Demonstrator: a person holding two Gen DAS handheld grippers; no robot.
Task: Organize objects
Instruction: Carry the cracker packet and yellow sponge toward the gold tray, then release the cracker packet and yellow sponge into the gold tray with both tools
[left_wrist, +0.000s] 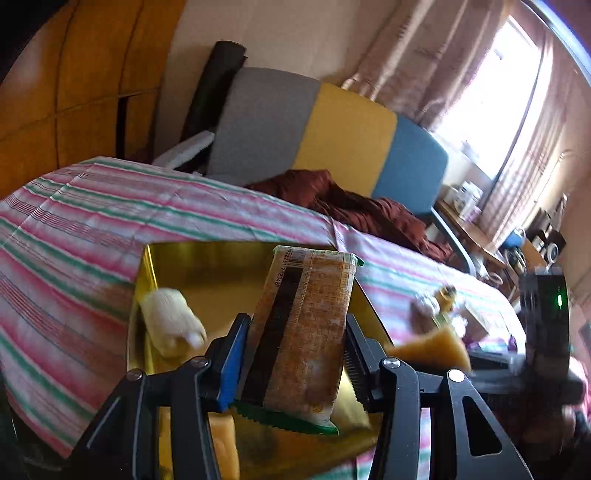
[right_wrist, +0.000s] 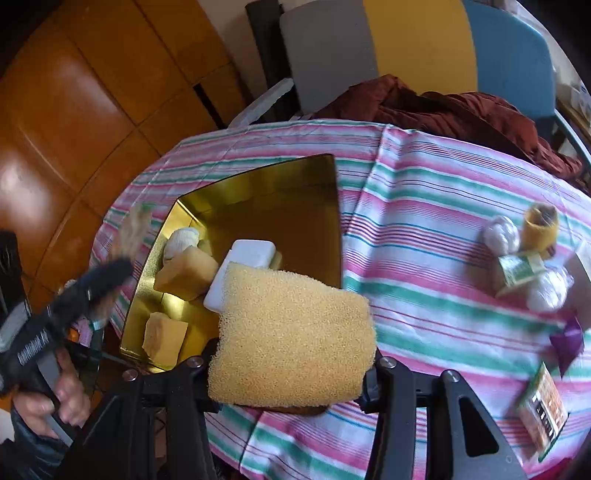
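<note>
My left gripper (left_wrist: 295, 328) is shut on an orange snack packet (left_wrist: 306, 325) with a green edge, held upright over the gold tray (left_wrist: 221, 266). A white roll (left_wrist: 170, 317) lies in the tray's left part. My right gripper (right_wrist: 291, 354) is shut on a yellow sponge (right_wrist: 291, 332), held at the near right edge of the gold tray (right_wrist: 295, 192). In the tray lie a white soap bar (right_wrist: 255, 253), a white roll (right_wrist: 181, 238) and two yellow blocks (right_wrist: 184, 273). The left gripper (right_wrist: 110, 273) appears blurred at the tray's left side.
On the striped tablecloth (right_wrist: 424, 221) at the right lie two garlic bulbs (right_wrist: 502, 234), a yellow jar (right_wrist: 541, 227), a small green box (right_wrist: 519, 269), a purple wrapper (right_wrist: 569, 339) and another snack packet (right_wrist: 543, 410). A chair (right_wrist: 406, 48) with a red cloth (right_wrist: 461, 110) stands behind.
</note>
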